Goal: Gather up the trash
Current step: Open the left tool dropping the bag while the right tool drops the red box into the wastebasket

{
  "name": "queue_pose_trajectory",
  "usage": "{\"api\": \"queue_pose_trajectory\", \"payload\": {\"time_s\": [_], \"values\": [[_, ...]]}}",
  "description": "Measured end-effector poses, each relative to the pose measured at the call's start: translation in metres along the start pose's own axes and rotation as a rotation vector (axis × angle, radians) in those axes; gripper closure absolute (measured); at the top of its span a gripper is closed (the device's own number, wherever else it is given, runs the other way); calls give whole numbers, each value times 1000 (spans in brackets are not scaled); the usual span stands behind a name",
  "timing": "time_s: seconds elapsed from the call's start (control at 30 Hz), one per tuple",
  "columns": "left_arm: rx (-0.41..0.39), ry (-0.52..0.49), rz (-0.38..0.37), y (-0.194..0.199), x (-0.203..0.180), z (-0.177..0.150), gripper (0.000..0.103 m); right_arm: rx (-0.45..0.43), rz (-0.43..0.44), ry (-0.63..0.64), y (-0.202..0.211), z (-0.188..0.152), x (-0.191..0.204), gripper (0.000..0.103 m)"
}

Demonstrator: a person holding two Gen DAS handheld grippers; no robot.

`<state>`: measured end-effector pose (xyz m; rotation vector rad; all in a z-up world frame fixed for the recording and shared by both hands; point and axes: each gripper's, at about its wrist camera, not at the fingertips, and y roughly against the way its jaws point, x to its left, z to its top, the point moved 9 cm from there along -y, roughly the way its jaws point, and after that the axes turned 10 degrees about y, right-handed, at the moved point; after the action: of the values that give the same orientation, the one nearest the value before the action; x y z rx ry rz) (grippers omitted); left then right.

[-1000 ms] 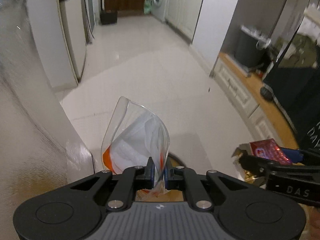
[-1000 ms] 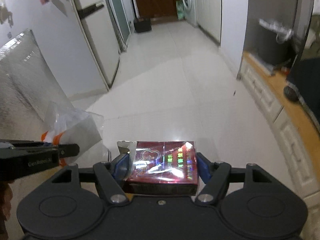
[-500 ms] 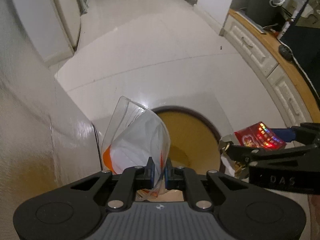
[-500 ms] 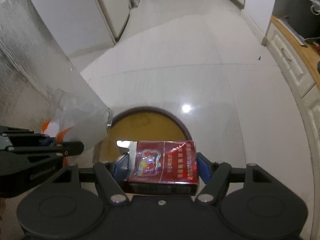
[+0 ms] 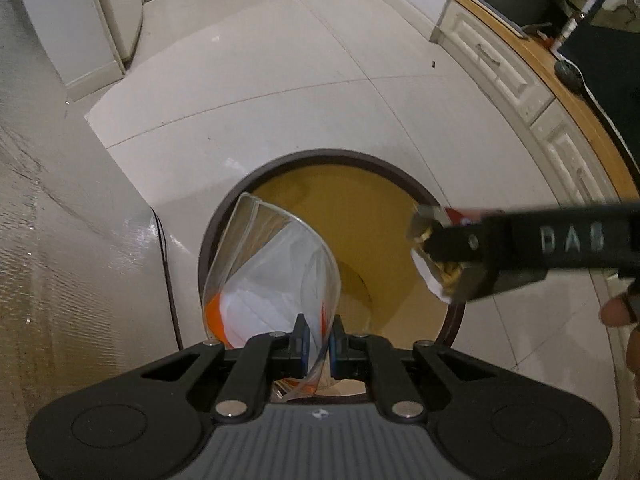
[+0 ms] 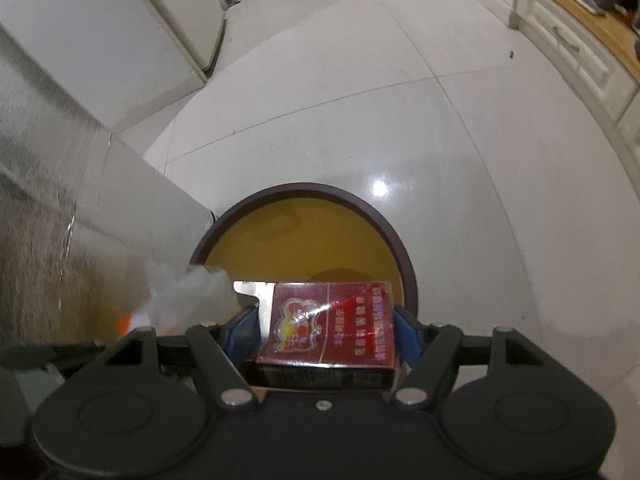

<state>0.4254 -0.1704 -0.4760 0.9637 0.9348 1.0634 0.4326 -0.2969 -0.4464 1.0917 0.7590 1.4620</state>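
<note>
My left gripper (image 5: 319, 334) is shut on a clear plastic wrapper (image 5: 272, 276) with white and orange print, which sticks up over the round waste bin (image 5: 304, 158). The bin has a dark rim and a yellow-brown inside. My right gripper (image 6: 326, 330) is shut on a red cigarette pack (image 6: 328, 320), flat between the blue pads, just above the near side of the bin (image 6: 304, 190). In the left wrist view the right gripper (image 5: 444, 258) reaches in from the right over the bin's right edge. The wrapper (image 6: 184, 292) shows blurred at the left of the right wrist view.
A shiny metal-clad wall or cabinet side (image 5: 60, 240) stands close on the left of the bin. White tiled floor (image 5: 280, 60) stretches ahead. A wooden-topped cabinet run (image 5: 532, 68) lines the right. A white fridge (image 6: 100, 40) stands at the far left.
Both grippers have come down and tipped toward the floor with their loads. The bin, almost hidden before, now fills the middle of both views, and the right gripper sits closer over it.
</note>
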Motion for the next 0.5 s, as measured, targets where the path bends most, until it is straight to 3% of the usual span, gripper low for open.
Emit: {"api": "queue_pose_trajectory", "payload": {"time_s": [0.2,0.27,0.5], "values": [[-52,-8,-9,-2,-1,6,84,-25,7,-27,0,5,2,31],[-43,6,-8,-2,-1,5,72,-26,10,-34,0,5,1,31],[21,-18,39,-6,3,-9,65,-20,13,-34,-3,6,4,31]]}}
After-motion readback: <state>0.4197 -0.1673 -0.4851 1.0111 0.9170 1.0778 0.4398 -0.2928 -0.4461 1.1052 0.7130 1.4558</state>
